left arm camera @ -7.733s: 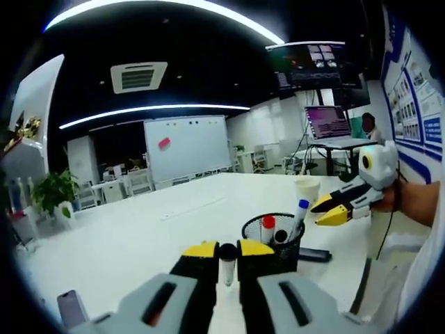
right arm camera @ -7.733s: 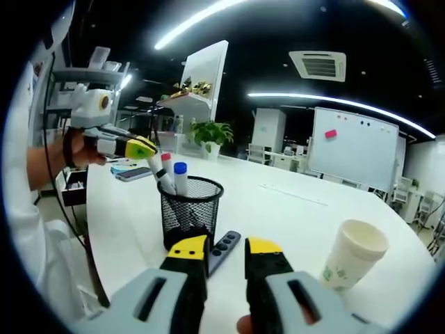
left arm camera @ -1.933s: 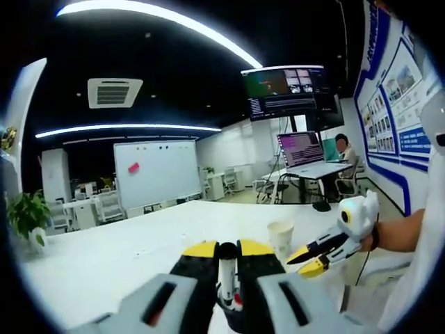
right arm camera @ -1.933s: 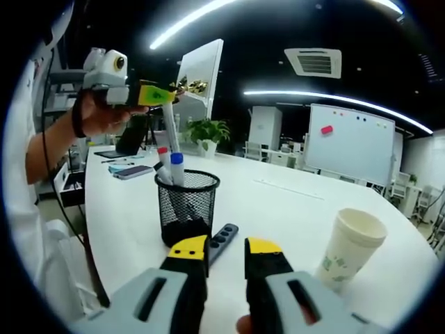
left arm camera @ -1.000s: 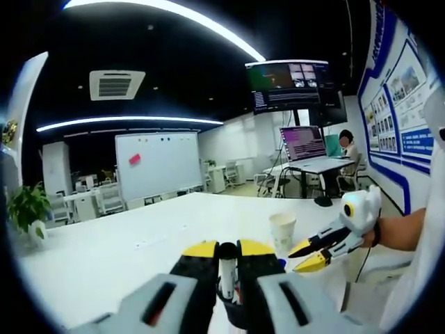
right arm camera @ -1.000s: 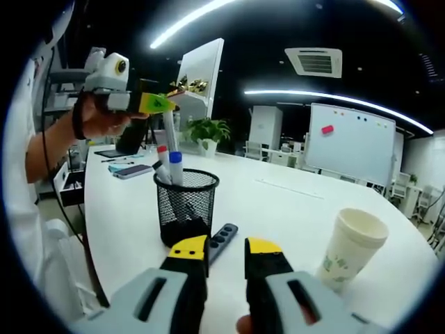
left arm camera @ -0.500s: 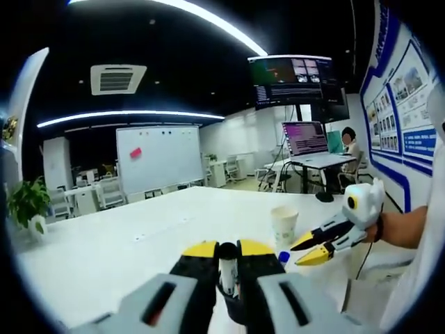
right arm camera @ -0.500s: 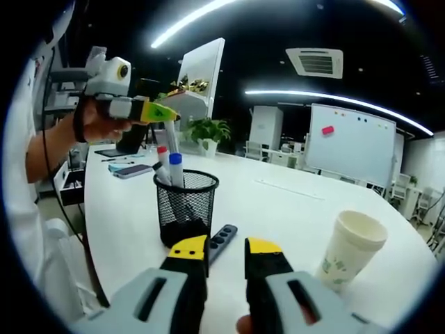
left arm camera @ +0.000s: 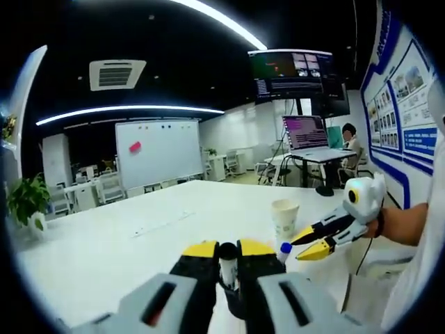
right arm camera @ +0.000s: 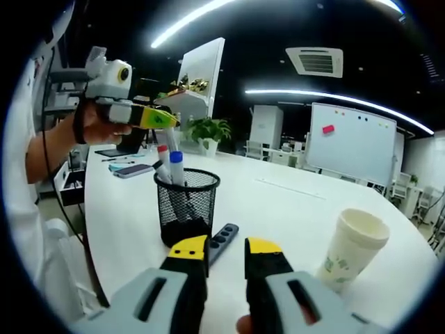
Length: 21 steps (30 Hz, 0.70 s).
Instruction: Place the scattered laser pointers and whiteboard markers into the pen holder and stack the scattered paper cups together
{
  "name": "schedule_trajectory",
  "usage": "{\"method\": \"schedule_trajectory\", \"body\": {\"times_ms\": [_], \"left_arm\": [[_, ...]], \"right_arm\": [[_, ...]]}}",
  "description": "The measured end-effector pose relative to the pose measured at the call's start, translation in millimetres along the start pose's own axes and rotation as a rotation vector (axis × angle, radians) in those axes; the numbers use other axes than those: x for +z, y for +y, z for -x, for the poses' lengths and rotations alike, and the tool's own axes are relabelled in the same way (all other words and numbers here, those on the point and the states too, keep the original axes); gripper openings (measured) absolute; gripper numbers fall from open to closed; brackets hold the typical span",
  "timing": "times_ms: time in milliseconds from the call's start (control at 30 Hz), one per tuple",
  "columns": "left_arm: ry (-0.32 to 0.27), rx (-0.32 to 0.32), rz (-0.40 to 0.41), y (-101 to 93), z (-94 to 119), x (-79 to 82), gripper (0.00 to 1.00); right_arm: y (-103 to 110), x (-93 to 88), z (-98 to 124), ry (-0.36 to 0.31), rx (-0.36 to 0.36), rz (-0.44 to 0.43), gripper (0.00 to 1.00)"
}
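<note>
Your left gripper (left arm camera: 228,252) had its jaws pinched on a whiteboard marker (left arm camera: 227,263), black cap up between the yellow tips. In the right gripper view that same left gripper (right arm camera: 167,122) hung above the pen holder (right arm camera: 185,207), with the marker's pale barrel (right arm camera: 170,142) pointing down toward the holder's mouth; whether its lower end had entered the basket, I couldn't tell.

The pen holder, a black mesh basket, stood on the white tabletop (right arm camera: 278,209) toward the edge nearest you. Two markers already stood in it, one red-capped (right arm camera: 162,150) and one blue-capped (right arm camera: 177,158), both leaning against the rim on your side. A dark laser pointer (right arm camera: 221,241) with a row of buttons lay flat on the tabletop, touching or nearly touching the holder's base, on the side facing your right gripper.

Your right gripper (right arm camera: 225,252) held nothing; its yellow-tipped jaws stood a little apart, low over the tabletop and aimed at the laser pointer. In the left gripper view you could see it (left arm camera: 308,243) just beside a paper cup (left arm camera: 284,218), jaws likewise apart.

The paper cup (right arm camera: 350,258) stood upright on the tabletop, apart from the holder. A phone (right arm camera: 135,170) lay near the tabletop's far edge beyond the holder, and a whiteboard (left arm camera: 158,151) stood in the room behind.
</note>
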<state>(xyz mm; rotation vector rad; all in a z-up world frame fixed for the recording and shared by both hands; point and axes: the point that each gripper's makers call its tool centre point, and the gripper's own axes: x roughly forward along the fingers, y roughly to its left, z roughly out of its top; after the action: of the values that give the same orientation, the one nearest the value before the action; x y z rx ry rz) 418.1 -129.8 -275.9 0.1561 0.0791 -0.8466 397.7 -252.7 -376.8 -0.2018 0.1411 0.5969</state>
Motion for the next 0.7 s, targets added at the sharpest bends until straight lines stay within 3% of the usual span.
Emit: {"method": "schedule_trajectory", "body": {"times_ms": [700], "left_arm": [[0.048, -0.016, 0.002, -3.3, -2.5, -15.4, 0.11]], "right_arm": [[0.6, -2.3, 1.4, 0.003, -0.001, -0.004, 0.2]]}}
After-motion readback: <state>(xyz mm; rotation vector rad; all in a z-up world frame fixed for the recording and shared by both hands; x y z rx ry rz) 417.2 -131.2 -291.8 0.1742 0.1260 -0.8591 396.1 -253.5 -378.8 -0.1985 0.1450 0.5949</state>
